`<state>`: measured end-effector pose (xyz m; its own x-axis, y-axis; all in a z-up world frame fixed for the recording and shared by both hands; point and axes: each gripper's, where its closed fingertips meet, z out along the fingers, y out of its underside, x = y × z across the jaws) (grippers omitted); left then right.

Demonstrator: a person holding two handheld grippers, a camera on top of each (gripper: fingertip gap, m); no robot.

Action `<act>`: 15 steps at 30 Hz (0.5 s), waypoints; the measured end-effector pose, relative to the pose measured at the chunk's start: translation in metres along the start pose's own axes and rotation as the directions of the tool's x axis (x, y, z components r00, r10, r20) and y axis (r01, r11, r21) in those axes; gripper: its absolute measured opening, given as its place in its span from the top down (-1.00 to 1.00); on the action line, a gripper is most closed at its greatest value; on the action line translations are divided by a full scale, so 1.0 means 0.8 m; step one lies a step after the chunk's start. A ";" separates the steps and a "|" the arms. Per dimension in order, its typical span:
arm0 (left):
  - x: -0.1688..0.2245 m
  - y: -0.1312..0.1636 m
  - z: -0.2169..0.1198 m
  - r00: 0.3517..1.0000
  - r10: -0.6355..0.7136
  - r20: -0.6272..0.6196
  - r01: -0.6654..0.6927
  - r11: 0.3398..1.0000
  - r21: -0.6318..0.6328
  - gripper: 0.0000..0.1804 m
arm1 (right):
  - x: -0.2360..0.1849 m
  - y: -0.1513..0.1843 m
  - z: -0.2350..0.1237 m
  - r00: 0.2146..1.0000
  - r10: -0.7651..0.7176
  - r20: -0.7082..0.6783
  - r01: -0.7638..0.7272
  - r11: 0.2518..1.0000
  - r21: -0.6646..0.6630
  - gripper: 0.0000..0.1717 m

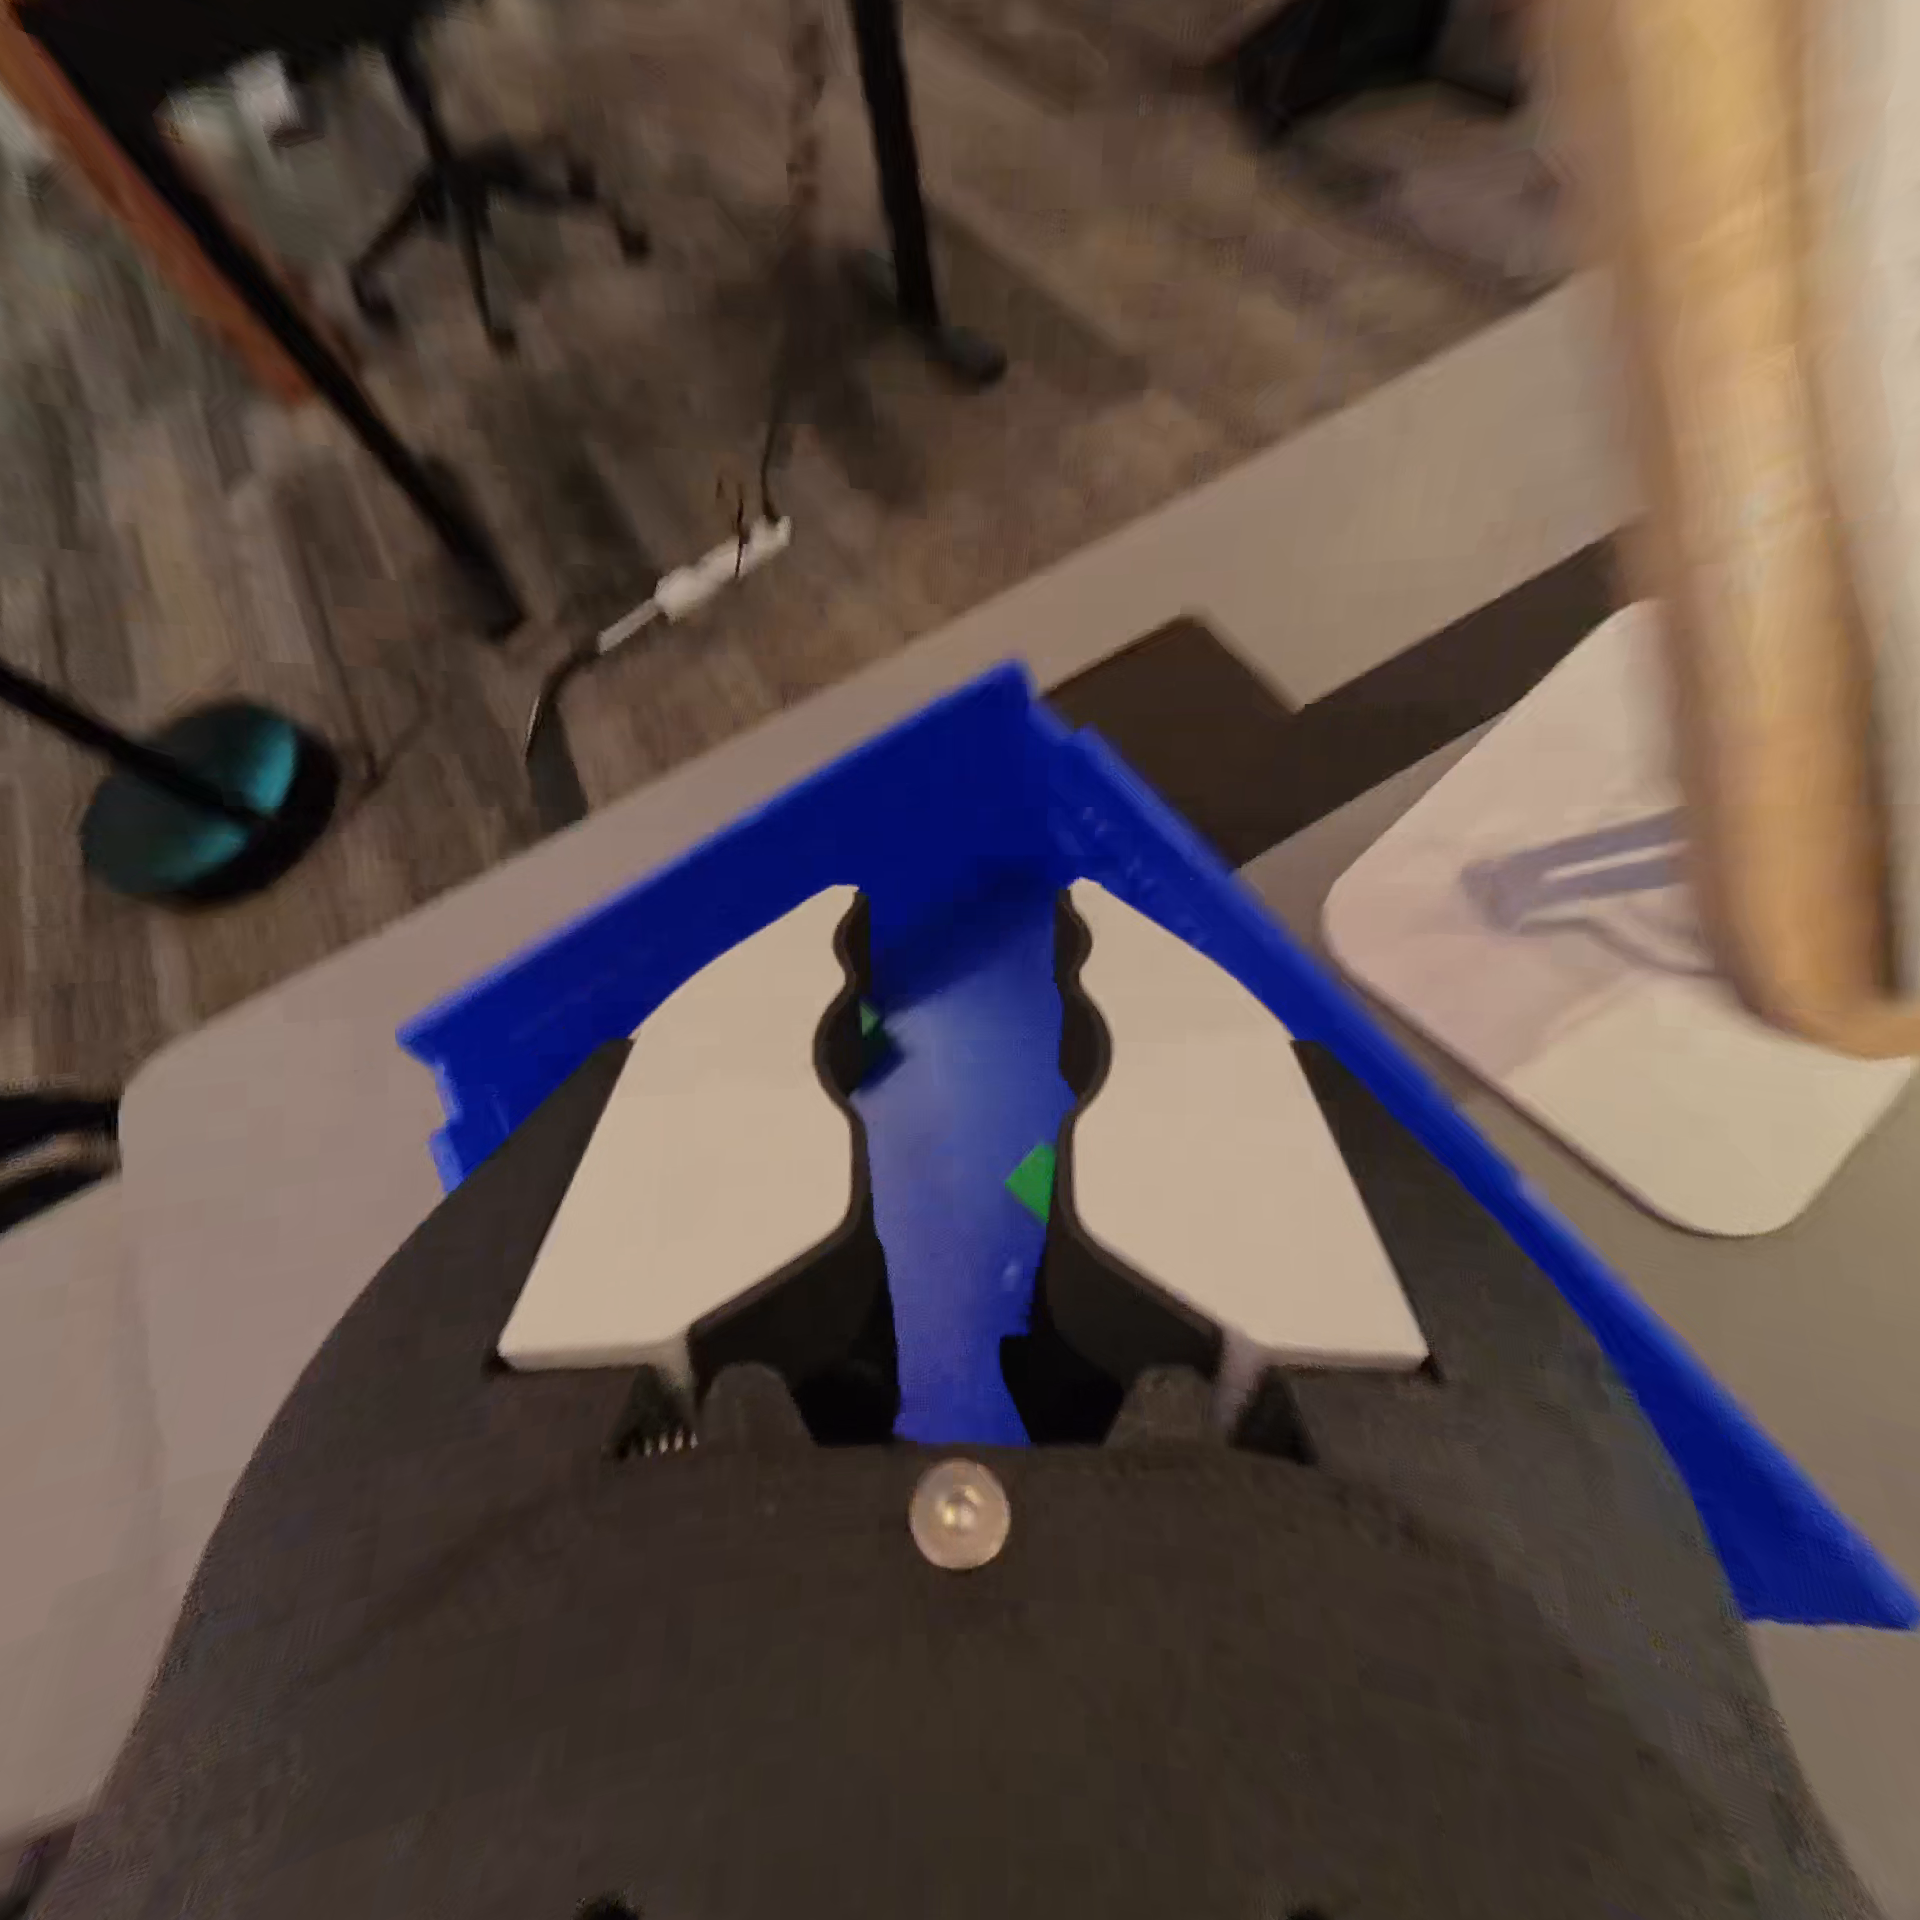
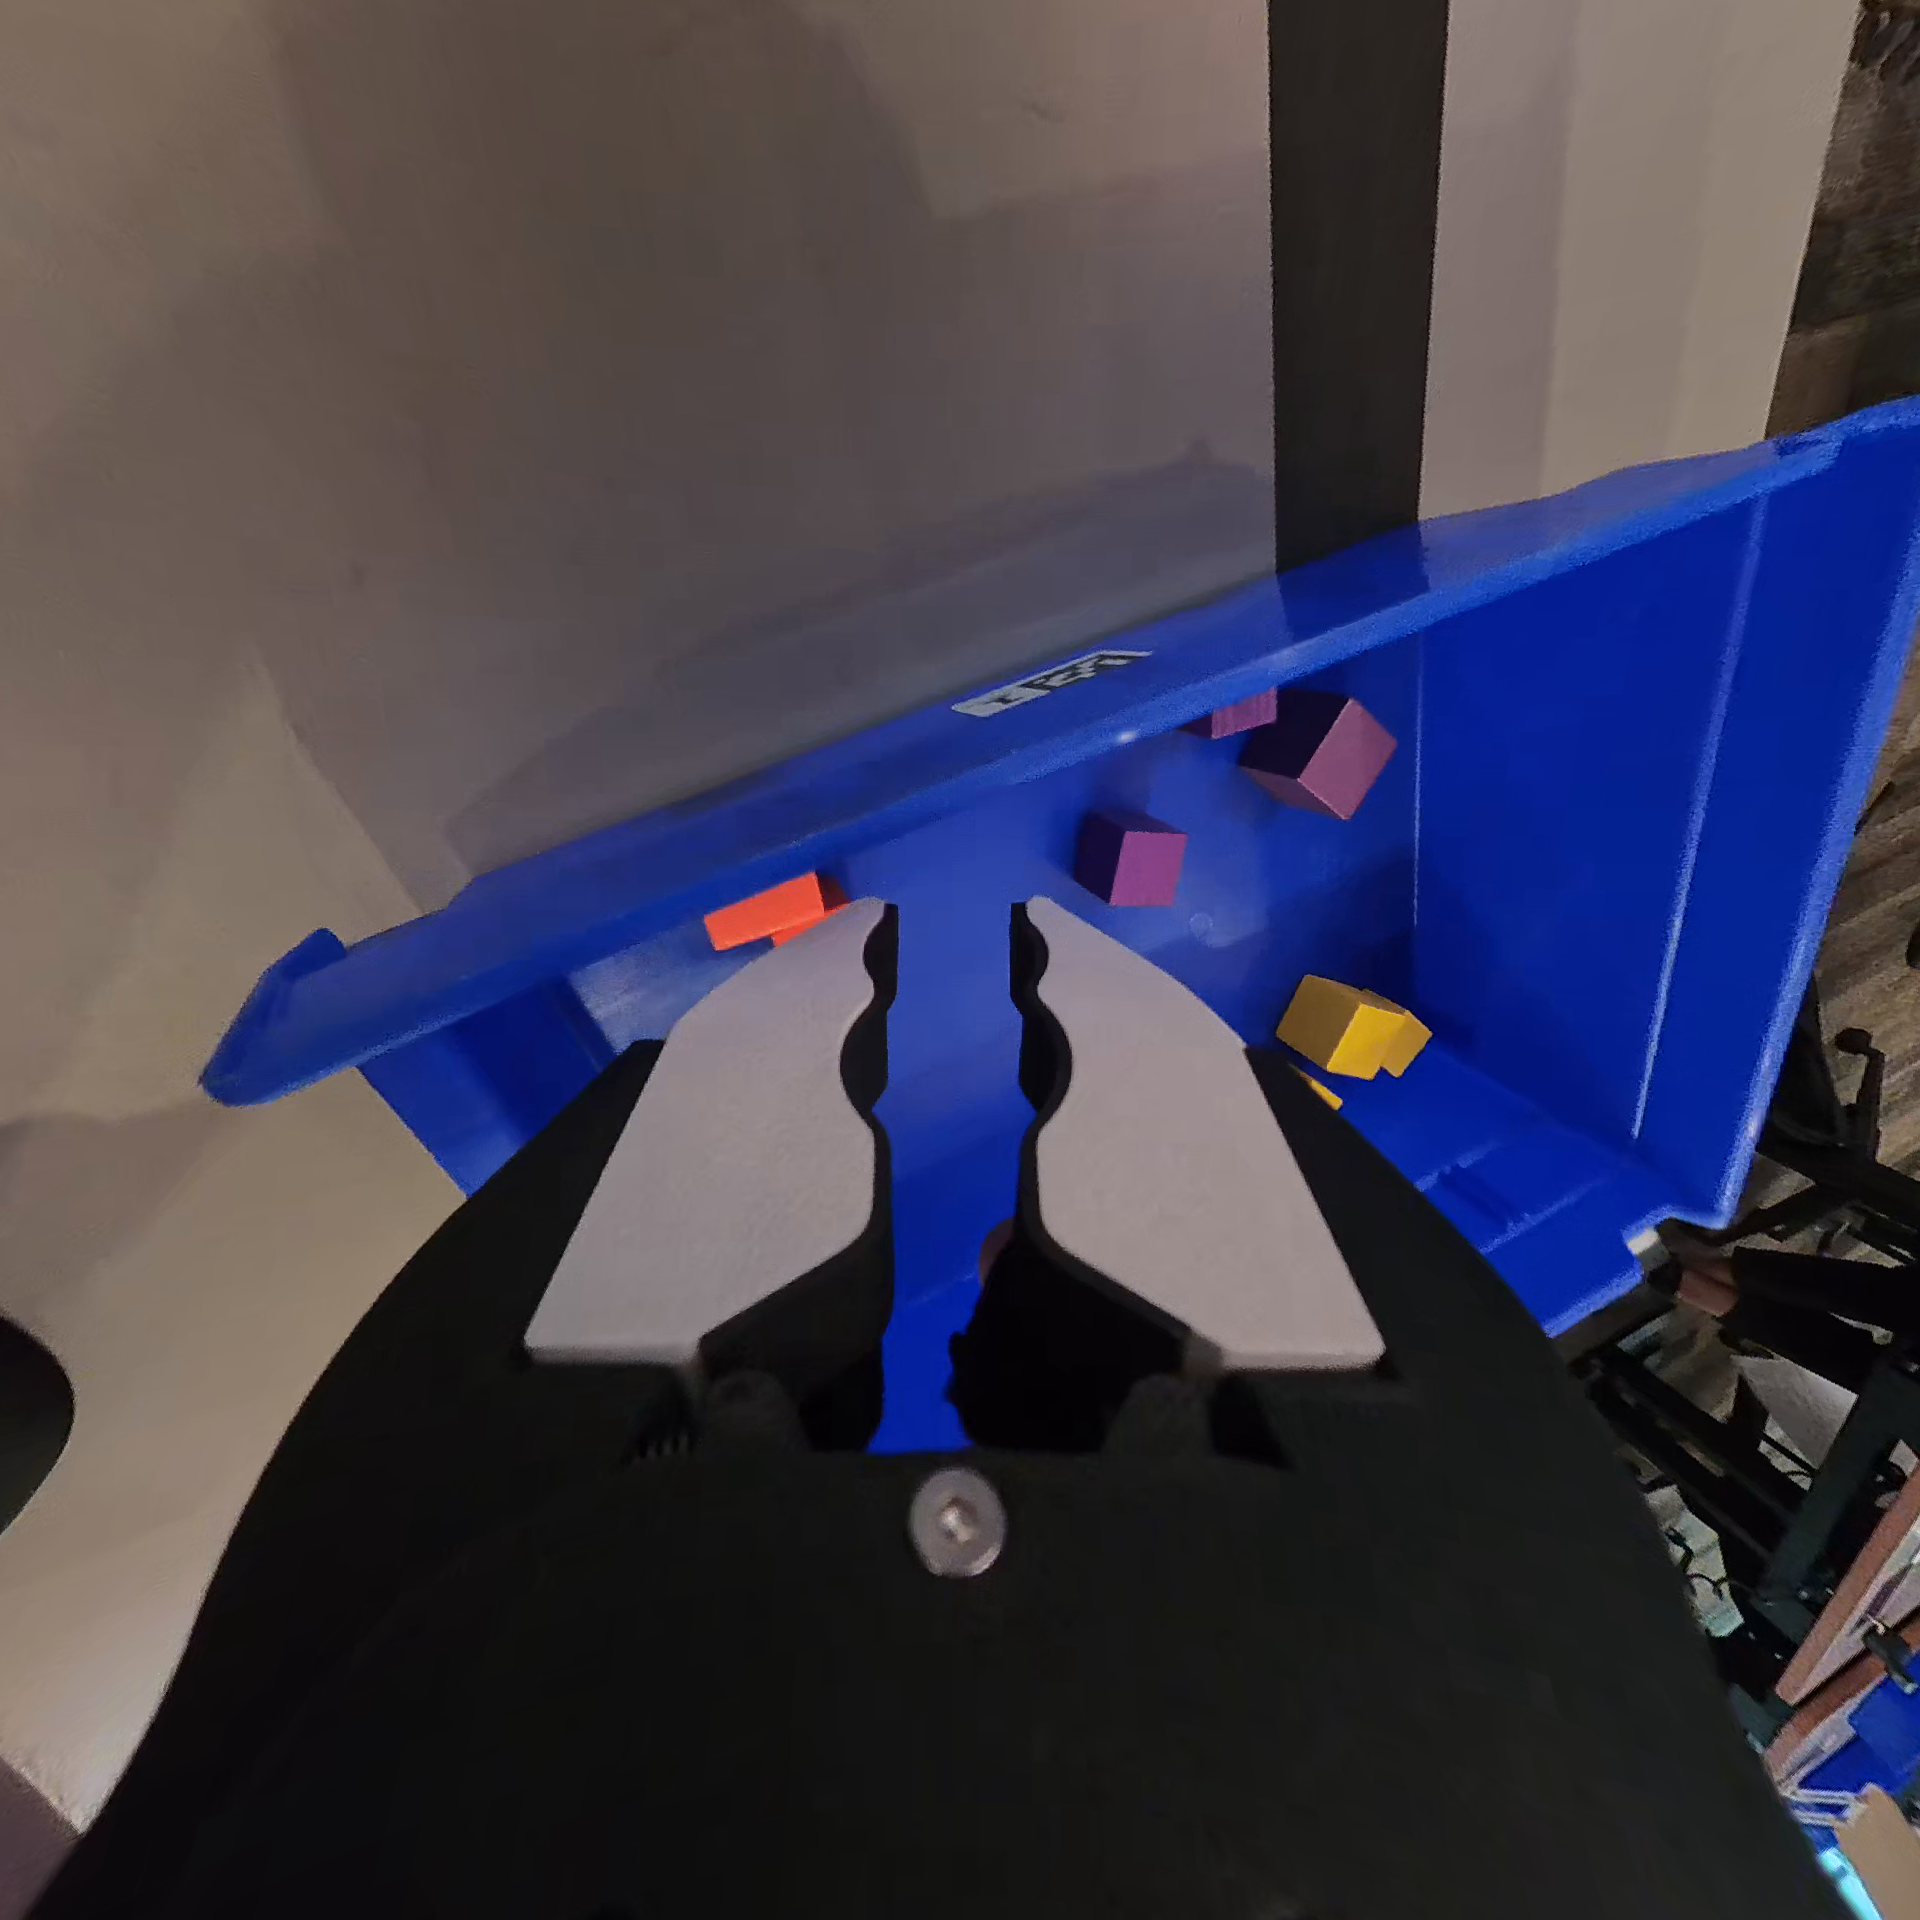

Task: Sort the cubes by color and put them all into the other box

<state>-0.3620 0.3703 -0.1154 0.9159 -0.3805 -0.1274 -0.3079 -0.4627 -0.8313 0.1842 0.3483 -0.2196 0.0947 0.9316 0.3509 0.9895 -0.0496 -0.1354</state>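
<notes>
Left wrist view: the left gripper (image 1: 961,935) hangs over a blue box (image 1: 727,883), fingers apart and bare, green cubes (image 1: 1034,1179) below them

Right wrist view: the right gripper (image 2: 954,925) stands parted, gripping nothing, over another blue box (image 2: 1558,831); purple cubes (image 2: 1132,857) ahead-right, yellow cubes (image 2: 1351,1023) right, an orange cube (image 2: 764,909) ahead-left

Black grippers (image 2: 954,914), pale fingers (image 2: 748,1101), seemingly silver screws (image 2: 956,1524).

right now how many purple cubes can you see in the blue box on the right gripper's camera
3: a purple cube mid-floor, a bigger-looking one nearer the far corner, and one half hidden under the blue box rim. More may be hidden.
</notes>
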 end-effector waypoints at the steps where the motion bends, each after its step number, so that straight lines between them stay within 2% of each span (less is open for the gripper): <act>1: -0.011 0.020 0.012 1.000 -0.008 0.028 0.010 0.997 -0.070 0.61 | -0.001 -0.001 0.001 1.000 -0.006 0.004 0.006 1.000 0.000 0.76; 4: -0.040 0.078 0.042 0.991 -0.021 0.132 0.055 0.966 -0.254 0.57 | -0.004 -0.005 0.004 1.000 -0.019 0.010 0.019 1.000 -0.001 0.76; 6: -0.052 0.105 0.056 0.983 -0.055 0.178 0.112 0.938 -0.329 0.50 | -0.005 -0.007 0.006 1.000 -0.027 0.014 0.027 1.000 0.001 0.76; 10: -0.066 0.140 0.072 0.968 -0.099 0.232 0.188 0.897 -0.401 0.48 | -0.007 -0.009 0.009 0.999 -0.035 0.017 0.036 0.999 -0.005 0.76; 15: -0.091 0.175 0.077 0.934 -0.036 0.356 0.221 0.841 -0.495 0.46 | -0.008 -0.009 0.012 0.999 -0.047 0.016 0.047 0.999 -0.023 0.77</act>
<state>-0.4559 0.3822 -0.2557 0.9580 -0.0539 -0.2818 -0.1840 -0.8690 -0.4592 0.1756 0.3464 -0.2300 0.0464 0.9387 0.3416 0.9951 -0.0136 -0.0978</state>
